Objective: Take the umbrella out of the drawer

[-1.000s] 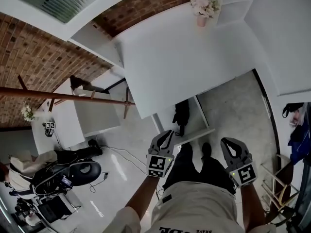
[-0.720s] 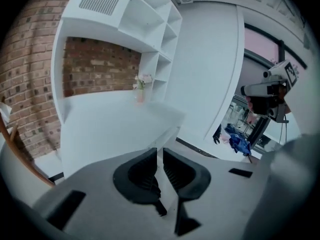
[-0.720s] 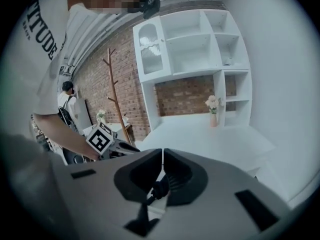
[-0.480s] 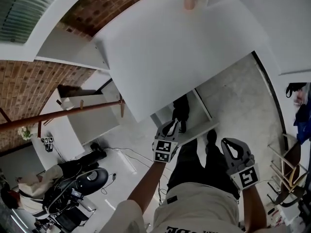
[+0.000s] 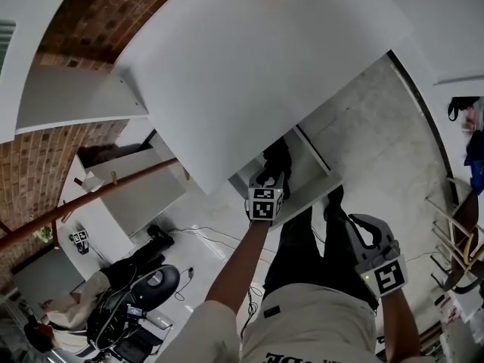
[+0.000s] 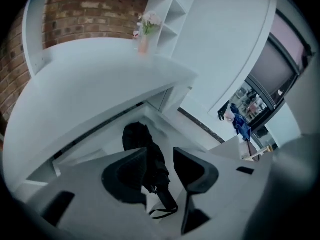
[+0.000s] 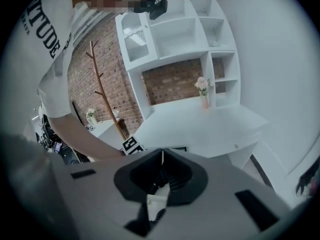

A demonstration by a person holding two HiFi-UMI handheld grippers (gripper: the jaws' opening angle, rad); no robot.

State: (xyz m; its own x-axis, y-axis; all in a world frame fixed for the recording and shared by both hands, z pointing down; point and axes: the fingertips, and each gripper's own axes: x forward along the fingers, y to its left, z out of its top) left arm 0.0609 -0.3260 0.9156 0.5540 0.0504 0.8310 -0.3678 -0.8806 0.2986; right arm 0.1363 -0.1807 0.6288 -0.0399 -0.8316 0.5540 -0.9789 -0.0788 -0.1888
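Observation:
A black folded umbrella [image 6: 137, 136] lies in the open white drawer [image 5: 321, 193] under the desk, its handle and wrist strap [image 6: 163, 213] pointing toward me. My left gripper [image 6: 160, 153] hangs just over it; its jaws have just been opening and now stand apart, with the umbrella showing between them, not pressed. In the head view the left gripper [image 5: 270, 180] reaches into the drawer beside the umbrella [image 5: 278, 156]. My right gripper [image 5: 363, 230] stays back near my legs. In the right gripper view its jaws [image 7: 161, 156] meet with nothing between them.
The white desk top [image 5: 249, 74] overhangs the drawer. A vase of flowers [image 6: 144, 34] stands at its back, by white shelves [image 7: 175, 29]. A wooden coat rack [image 5: 91, 203] and a black office chair [image 5: 144, 286] stand to the left. My dark-trousered legs [image 5: 302, 255] are just behind the drawer.
The left gripper has dropped from beside my legs into the drawer, over the umbrella, and its jaws have parted. The right gripper has sunk a little. The head view has tilted down.

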